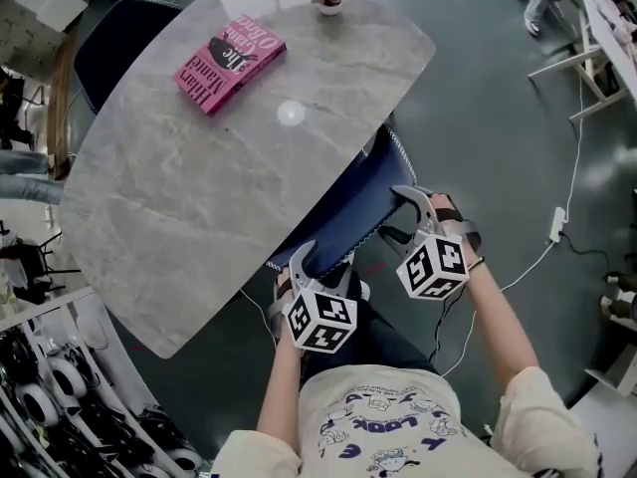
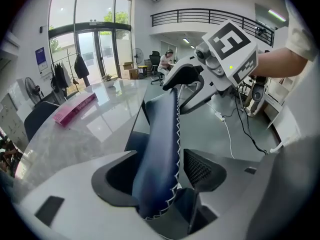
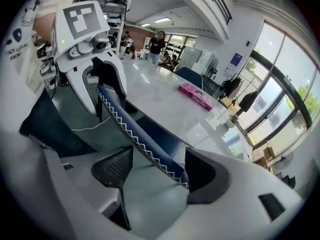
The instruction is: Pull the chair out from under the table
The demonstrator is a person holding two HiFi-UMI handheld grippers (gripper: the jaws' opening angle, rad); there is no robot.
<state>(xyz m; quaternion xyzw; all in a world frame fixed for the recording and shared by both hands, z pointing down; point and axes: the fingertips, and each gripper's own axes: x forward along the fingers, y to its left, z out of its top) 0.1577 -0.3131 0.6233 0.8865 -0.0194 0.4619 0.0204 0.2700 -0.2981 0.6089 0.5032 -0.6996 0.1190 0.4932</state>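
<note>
The blue chair (image 1: 343,212) is tucked under the marble table (image 1: 199,187), and only its backrest with white zigzag stitching shows. My left gripper (image 1: 317,263) straddles the backrest's near end. In the left gripper view the backrest (image 2: 159,154) fills almost the whole gap between the jaws of the left gripper (image 2: 160,171). My right gripper (image 1: 402,215) is at the backrest's other end. In the right gripper view the stitched edge (image 3: 145,139) rests against one jaw of the right gripper (image 3: 159,171), with bare floor showing beside the other.
A pink book (image 1: 229,63) and a small pot (image 1: 328,0) lie on the table. A second dark chair (image 1: 117,48) stands at the far left side. A white cable and socket (image 1: 557,225) lie on the floor to the right. Shelves of gear (image 1: 60,396) stand at the lower left.
</note>
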